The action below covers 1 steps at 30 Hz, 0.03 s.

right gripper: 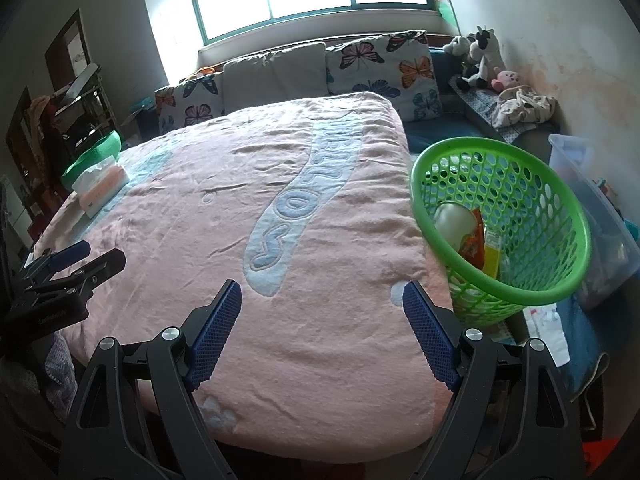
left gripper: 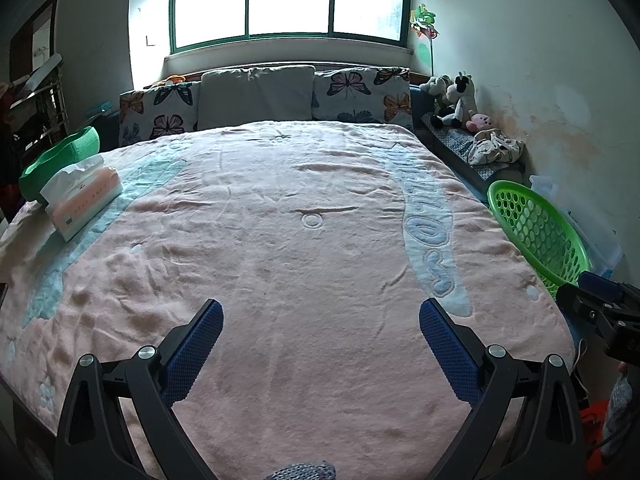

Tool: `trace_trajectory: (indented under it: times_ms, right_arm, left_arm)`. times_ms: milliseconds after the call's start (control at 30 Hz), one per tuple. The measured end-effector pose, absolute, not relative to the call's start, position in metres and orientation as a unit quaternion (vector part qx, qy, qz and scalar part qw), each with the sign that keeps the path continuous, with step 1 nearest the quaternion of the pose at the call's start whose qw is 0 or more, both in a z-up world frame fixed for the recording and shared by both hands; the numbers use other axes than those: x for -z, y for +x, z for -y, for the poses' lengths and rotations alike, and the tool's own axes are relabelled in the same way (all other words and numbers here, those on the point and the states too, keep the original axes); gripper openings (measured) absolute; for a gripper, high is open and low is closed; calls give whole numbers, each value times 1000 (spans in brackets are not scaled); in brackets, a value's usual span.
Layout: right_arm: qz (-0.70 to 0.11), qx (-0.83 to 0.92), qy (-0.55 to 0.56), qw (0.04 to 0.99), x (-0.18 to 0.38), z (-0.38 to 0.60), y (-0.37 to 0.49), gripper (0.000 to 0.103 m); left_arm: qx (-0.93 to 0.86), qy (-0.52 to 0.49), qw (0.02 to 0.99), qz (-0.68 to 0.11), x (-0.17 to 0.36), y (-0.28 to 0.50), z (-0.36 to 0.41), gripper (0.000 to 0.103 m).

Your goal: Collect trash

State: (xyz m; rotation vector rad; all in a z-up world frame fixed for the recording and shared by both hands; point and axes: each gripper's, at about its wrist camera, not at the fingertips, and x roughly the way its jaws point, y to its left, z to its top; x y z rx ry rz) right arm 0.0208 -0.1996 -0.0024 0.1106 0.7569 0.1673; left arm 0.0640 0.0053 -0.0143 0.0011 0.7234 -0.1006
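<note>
Pale blue lettering (right gripper: 298,196) woven across a pink blanket (left gripper: 304,280) on the bed, looped script too distorted to read with certainty. Faint print along the side of a tissue box (left gripper: 86,200) at the bed's left edge, too small to make out.

Left gripper (left gripper: 320,344) above the blanket's near end, blue-padded fingers (left gripper: 194,354) spread wide, nothing between them, touching nothing. Right gripper (right gripper: 322,330) likewise wide open and empty, near the bed's right corner.

Trash (right gripper: 474,240) already inside the green basket (right gripper: 520,284) just beside the bed's right edge: a pale cup, a red-orange wrapper, a yellow packet, wrapper print unreadable.
</note>
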Motion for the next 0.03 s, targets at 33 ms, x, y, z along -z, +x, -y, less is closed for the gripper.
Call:
trace_trajectory:
  times_ms: [33]
  right_arm:
    - [-369,-82,54,924,2,200,21,83]
  left_arm:
    - [48,1,934,-354,15,64,-6,95]
